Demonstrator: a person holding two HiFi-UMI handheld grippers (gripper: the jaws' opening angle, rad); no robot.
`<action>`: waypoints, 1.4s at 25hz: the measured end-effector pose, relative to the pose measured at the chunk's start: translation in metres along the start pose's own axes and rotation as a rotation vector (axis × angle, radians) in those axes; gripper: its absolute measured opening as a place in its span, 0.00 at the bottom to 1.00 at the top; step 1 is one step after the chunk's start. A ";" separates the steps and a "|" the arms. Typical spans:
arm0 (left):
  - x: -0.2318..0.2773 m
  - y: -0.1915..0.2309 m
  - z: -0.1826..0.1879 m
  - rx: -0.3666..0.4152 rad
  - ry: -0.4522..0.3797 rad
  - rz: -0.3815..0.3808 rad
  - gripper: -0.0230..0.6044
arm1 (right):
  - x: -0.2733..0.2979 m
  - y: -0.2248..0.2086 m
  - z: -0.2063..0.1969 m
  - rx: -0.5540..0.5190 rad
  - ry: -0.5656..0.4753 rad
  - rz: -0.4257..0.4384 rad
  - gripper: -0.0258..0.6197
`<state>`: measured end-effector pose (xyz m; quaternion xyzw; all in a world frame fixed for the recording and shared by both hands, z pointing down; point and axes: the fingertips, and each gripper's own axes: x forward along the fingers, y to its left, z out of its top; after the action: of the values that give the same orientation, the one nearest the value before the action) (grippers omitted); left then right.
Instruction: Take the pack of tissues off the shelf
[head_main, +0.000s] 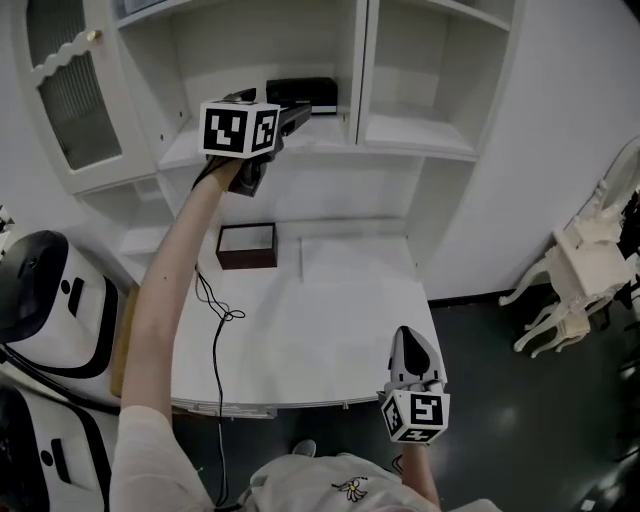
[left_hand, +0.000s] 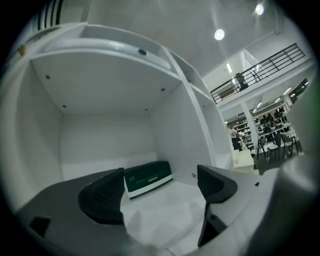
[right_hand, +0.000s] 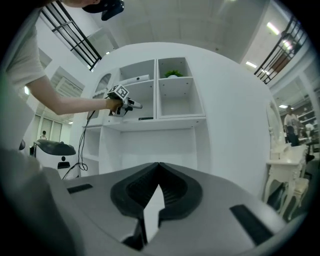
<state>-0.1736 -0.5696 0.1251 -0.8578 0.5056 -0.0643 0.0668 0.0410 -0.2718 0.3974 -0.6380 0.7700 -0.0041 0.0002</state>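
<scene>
Tissue pack (left_hand: 148, 177), dark green with a white band, lies flat at the far right of the shelf (left_hand: 100, 135) compartment, ahead of the left gripper (left_hand: 159, 192). Its jaws stand wide apart and touch nothing. Right gripper (right_hand: 159, 167) hangs low over the counter (head_main: 320, 320), jaws together and empty. If the left jaws close too early or enter too high, they could push the pack against the far wall instead of clamping it.
</scene>
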 end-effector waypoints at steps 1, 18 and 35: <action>0.014 0.008 -0.004 -0.006 0.040 0.004 0.74 | -0.001 -0.005 0.000 0.002 0.001 -0.014 0.04; 0.093 0.045 -0.037 -0.254 0.246 -0.067 0.74 | -0.018 -0.061 -0.011 0.014 0.057 -0.178 0.04; 0.051 -0.038 -0.028 -0.081 0.265 -0.175 0.73 | -0.002 -0.017 0.011 0.025 -0.008 -0.011 0.04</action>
<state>-0.1213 -0.5969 0.1615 -0.8845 0.4355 -0.1623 -0.0409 0.0583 -0.2729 0.3868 -0.6422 0.7664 -0.0111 0.0110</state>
